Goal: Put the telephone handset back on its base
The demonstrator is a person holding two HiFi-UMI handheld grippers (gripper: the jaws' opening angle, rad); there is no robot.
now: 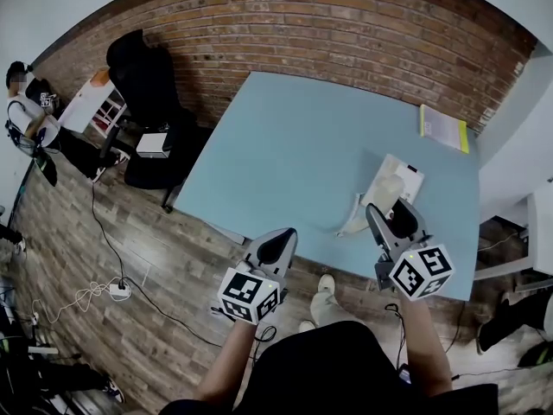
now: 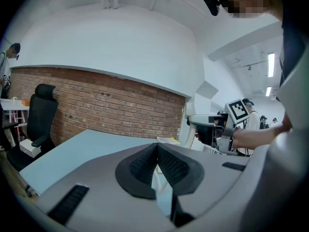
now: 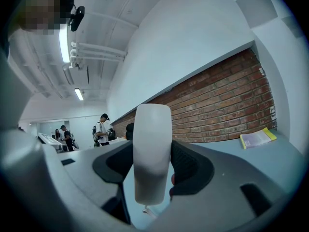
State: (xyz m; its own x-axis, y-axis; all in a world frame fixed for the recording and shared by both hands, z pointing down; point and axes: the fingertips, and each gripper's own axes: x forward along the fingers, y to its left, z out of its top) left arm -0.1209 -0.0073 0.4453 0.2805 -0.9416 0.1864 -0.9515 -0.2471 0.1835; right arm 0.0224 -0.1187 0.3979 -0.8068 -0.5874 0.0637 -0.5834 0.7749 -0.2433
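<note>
Two hand-held grippers sit low in my head view, at the near edge of a pale blue table (image 1: 285,154) that stands against a brick wall (image 1: 346,33).

At far left, a person (image 1: 26,115) is beside a white shelf unit. A black office chair (image 1: 143,76) stands between that person and the table. A white power strip (image 1: 117,290) lies on the wooden floor below them.

My left gripper (image 1: 278,240) hangs at the table's near edge, well apart from the telephone. In the left gripper view, the left gripper (image 2: 157,151) has its ridged black pads pressed together with nothing between them.

Further right, my right gripper (image 1: 393,219) is over the table's near right part. In the right gripper view, its jaws pinch the cream handset (image 3: 152,149), which stands upright between the black pads. In the head view the handset (image 1: 384,188) shows just beyond the jaws, right beside the white base (image 1: 410,180). I cannot tell whether the two touch. What looks like a pale cord (image 1: 352,223) trails toward the table's near edge.

At far right, a yellow-edged booklet (image 1: 443,128) lies flat near the table's back corner, well apart from the base.
</note>
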